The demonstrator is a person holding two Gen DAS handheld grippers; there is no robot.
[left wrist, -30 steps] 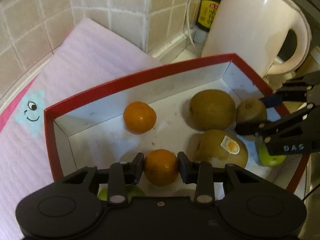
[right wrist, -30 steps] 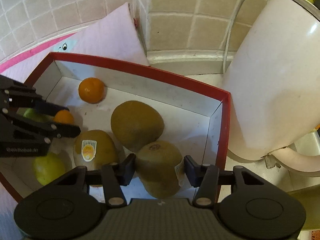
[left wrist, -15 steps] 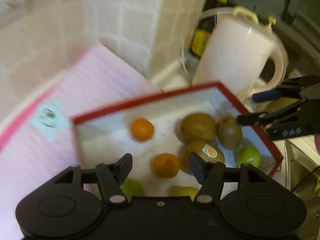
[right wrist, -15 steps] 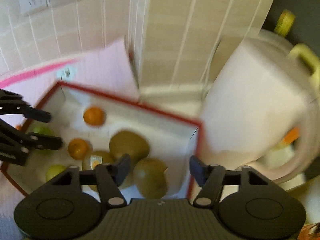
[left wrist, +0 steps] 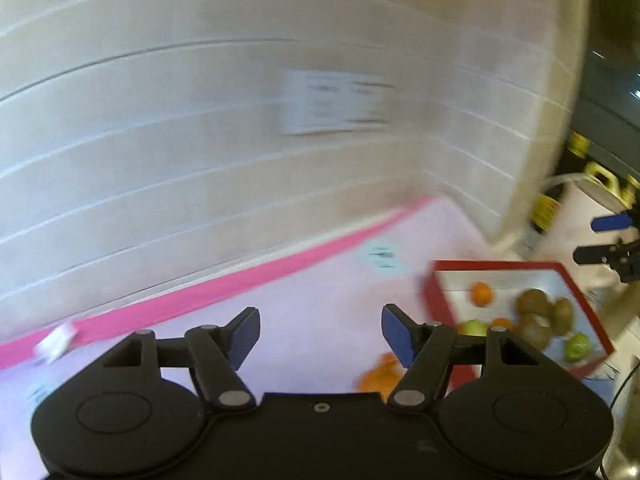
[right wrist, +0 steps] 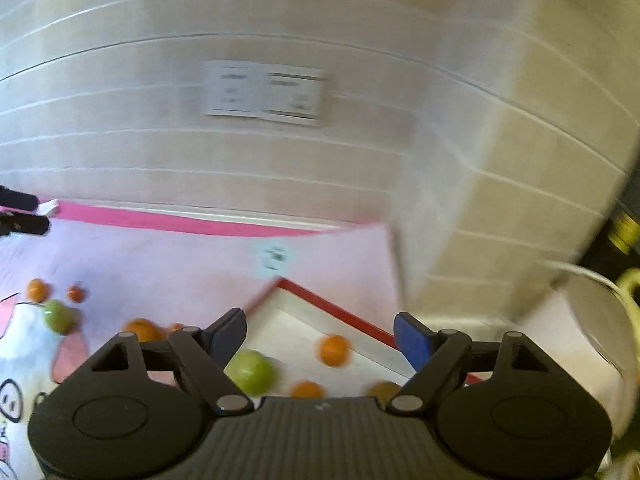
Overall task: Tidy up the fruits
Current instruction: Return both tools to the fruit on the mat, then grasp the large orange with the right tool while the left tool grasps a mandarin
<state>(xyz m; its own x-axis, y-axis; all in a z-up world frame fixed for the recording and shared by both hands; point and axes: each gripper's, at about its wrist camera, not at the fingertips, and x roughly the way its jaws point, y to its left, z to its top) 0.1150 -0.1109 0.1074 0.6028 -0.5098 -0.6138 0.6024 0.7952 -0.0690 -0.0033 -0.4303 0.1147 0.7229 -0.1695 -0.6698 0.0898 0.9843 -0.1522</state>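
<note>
A red-rimmed white box lies at the right in the left wrist view. It holds an orange, brown kiwis and green fruits. My left gripper hangs above the pink mat, its jaws opening with nothing between them. My right gripper is above the box, jaws also opening and empty. Below it lie a green fruit and an orange. Loose oranges and a green fruit sit on the mat at the left.
A pink quilted mat covers the counter up to a tiled wall with a socket plate. A white kettle and a dark bottle stand right of the box. Both views are motion-blurred.
The left gripper let go of an orange and the right of a kiwi, both left in the box. Both opened, rose and pulled back; the left swung away to the left.
</note>
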